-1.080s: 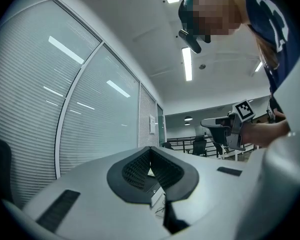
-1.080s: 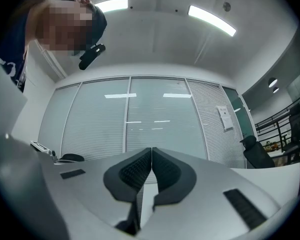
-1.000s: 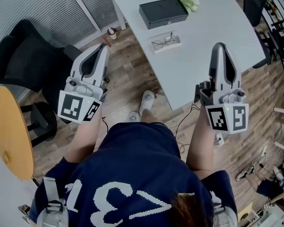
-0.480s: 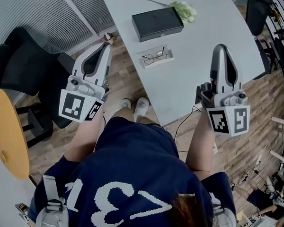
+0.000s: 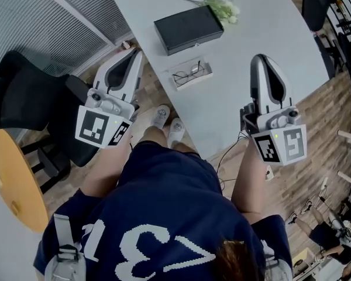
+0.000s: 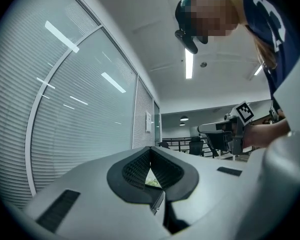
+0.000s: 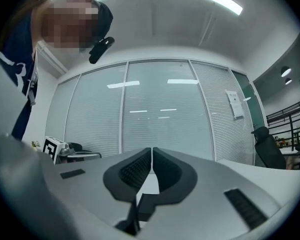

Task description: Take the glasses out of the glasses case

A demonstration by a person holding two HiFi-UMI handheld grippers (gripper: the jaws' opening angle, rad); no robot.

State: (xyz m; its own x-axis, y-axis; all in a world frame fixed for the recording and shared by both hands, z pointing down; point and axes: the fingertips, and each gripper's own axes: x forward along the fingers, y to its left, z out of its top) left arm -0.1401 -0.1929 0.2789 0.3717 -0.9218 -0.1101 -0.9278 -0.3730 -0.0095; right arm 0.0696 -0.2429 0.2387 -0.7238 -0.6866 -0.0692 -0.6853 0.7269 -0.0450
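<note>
head view steeply down; left claw view level, sights right claw (image 6: 205, 129)

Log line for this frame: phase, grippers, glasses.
phase: pre-grasp | left gripper: shut, empty | right gripper: shut, empty | glasses: in white tray on table, untouched, beside black box

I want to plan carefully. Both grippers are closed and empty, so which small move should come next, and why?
Probably bring the right gripper forward and left toward the glasses, opening its jaws on the way. It hangs over the table, shut and empty, and the glasses lie uncovered in the white tray, in front of the closed black box.
</note>
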